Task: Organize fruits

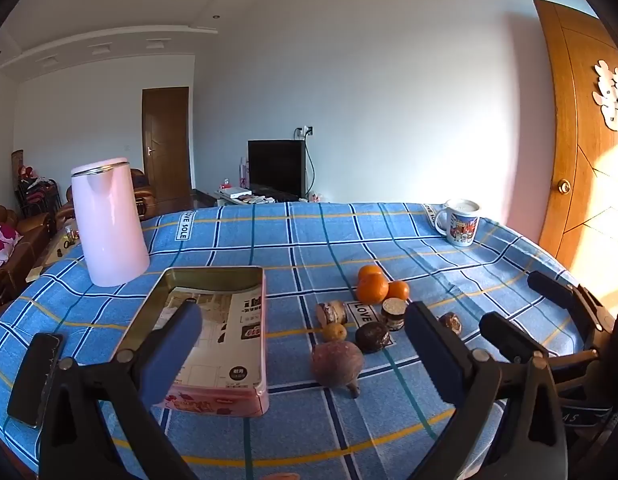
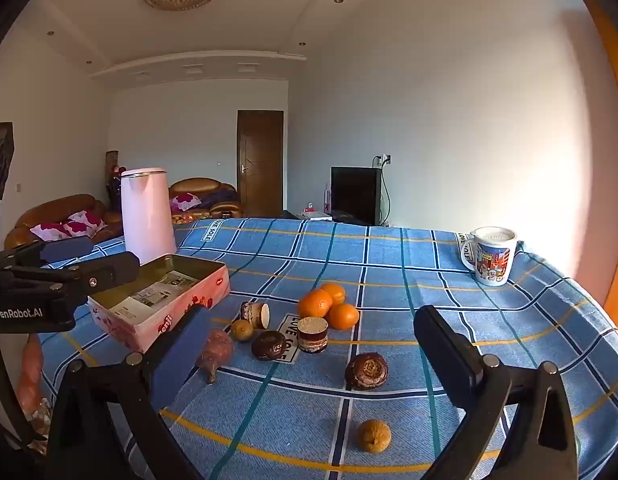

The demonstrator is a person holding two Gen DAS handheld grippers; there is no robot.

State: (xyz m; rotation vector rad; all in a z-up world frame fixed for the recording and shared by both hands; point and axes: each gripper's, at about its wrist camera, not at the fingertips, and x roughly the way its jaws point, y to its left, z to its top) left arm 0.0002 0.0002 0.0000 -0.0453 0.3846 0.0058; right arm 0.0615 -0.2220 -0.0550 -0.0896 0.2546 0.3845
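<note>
Three oranges (image 1: 373, 286) (image 2: 323, 306) sit mid-table. Around them lie a reddish-purple fruit with a stalk (image 1: 337, 363) (image 2: 215, 352), a small yellow fruit (image 1: 334, 332) (image 2: 242, 330), dark round pieces (image 1: 372, 337) (image 2: 367, 370) and a tan fruit (image 2: 373, 435). An open pink tin box (image 1: 213, 332) (image 2: 165, 300) lies left of them. My left gripper (image 1: 305, 344) is open and empty, above the tin's right edge and the purple fruit. My right gripper (image 2: 313, 344) is open and empty, facing the fruit; it also shows in the left wrist view (image 1: 529, 312).
A pink kettle (image 1: 109, 220) (image 2: 148, 216) stands behind the tin. A printed mug (image 1: 461, 222) (image 2: 492, 256) stands far right. A black phone (image 1: 35, 380) lies at the left table edge. Two small jars (image 1: 393, 314) (image 2: 313, 334) sit among the fruit on the blue checked cloth (image 1: 309, 240).
</note>
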